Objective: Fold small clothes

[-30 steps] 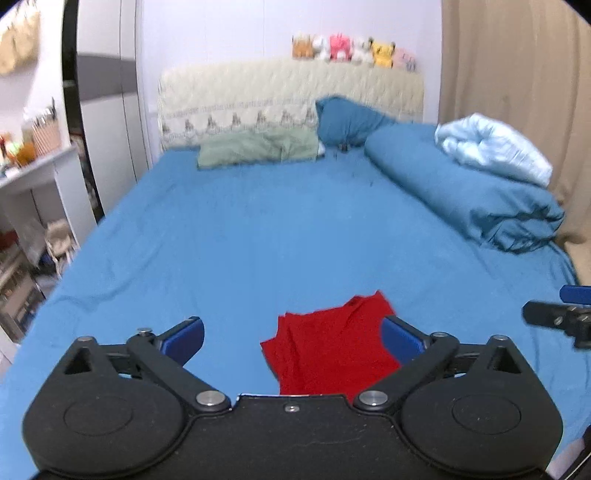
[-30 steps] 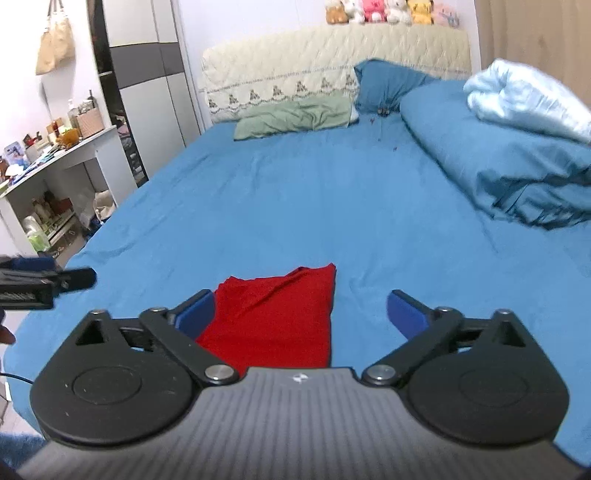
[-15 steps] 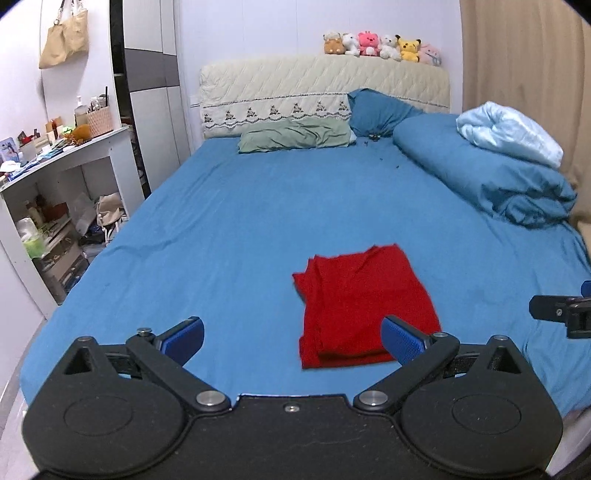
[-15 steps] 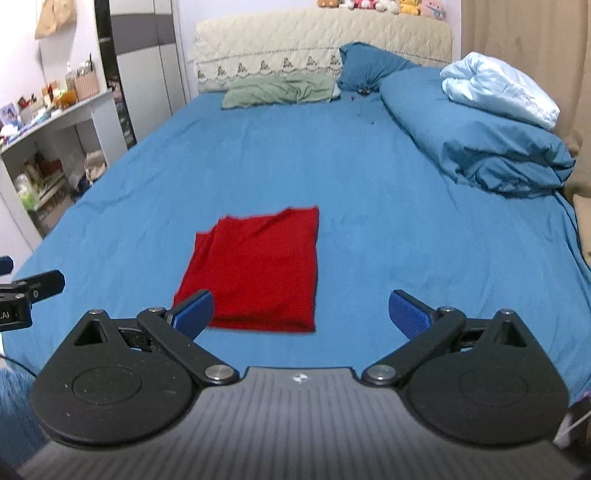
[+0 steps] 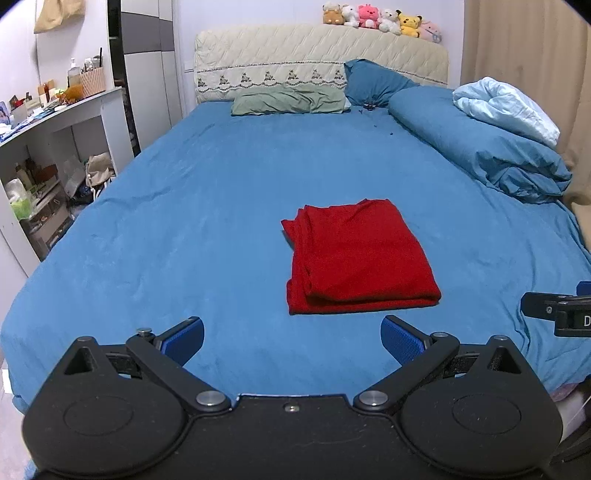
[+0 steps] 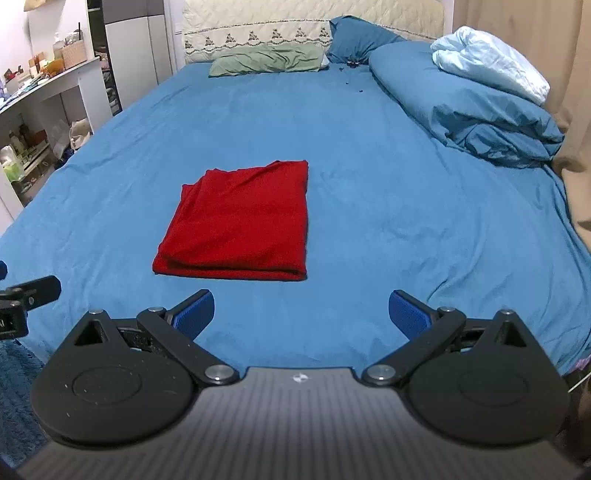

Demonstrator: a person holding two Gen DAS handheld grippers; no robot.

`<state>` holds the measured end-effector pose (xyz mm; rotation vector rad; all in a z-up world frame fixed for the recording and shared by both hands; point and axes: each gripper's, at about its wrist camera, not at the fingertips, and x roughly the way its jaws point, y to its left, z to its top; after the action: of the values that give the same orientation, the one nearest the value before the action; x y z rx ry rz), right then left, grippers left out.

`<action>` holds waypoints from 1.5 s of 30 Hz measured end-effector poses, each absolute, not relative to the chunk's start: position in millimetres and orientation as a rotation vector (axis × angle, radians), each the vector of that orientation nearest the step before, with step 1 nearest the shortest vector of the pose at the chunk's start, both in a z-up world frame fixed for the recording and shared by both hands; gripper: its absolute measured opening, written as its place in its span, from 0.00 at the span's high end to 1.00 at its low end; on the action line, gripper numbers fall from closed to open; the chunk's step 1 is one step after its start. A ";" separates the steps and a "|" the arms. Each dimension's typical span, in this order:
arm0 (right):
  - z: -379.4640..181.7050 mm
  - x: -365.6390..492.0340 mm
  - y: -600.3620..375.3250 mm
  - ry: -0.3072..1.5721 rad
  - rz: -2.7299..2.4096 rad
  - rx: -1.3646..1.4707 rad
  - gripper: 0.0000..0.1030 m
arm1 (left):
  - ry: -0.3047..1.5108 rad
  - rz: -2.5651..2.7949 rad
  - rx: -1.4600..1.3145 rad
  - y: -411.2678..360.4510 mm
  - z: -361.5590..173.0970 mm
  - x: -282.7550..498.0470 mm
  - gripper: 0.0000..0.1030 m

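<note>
Blue-padded fingers are seen spread wide at the bottom of both views: the left gripper is held with its jaws fully apart and nothing between them, and the right gripper is likewise held wide open and empty. Each tool is caught at the edge of the other's view, the right one at the right edge of the left wrist view and the left one at the left edge of the right wrist view. Just beyond the fingertips, apart from both, the red garment is laid flat on the blue bed sheet, folded into a neat rectangle with stacked layers showing along its near and left edges; it is placed right of centre in the left view and left of centre in the right view. Farther back, a rolled blue duvet is seen at the upper right, with a pale blue blanket resting on it. A green pillow is set against the quilted headboard, on which a row of plush toys is lined up. A white shelf unit is seen at the left edge.
</note>
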<state>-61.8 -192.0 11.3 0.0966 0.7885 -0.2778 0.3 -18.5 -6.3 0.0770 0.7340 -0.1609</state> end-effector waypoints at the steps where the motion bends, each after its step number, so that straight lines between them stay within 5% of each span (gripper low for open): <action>1: 10.4 -61.7 -192.9 0.791 -0.277 0.098 0.00 | 0.736 -0.158 0.079 -18.9 -7.0 0.4 0.00; 45: 9.0 -54.1 -187.6 0.800 -0.266 0.099 0.00 | 0.744 -0.157 0.052 -17.2 -10.9 4.0 0.00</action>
<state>-54.1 -187.6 9.0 0.0990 0.7997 -0.2664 4.0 -17.2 -10.9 0.0523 0.7445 -0.1574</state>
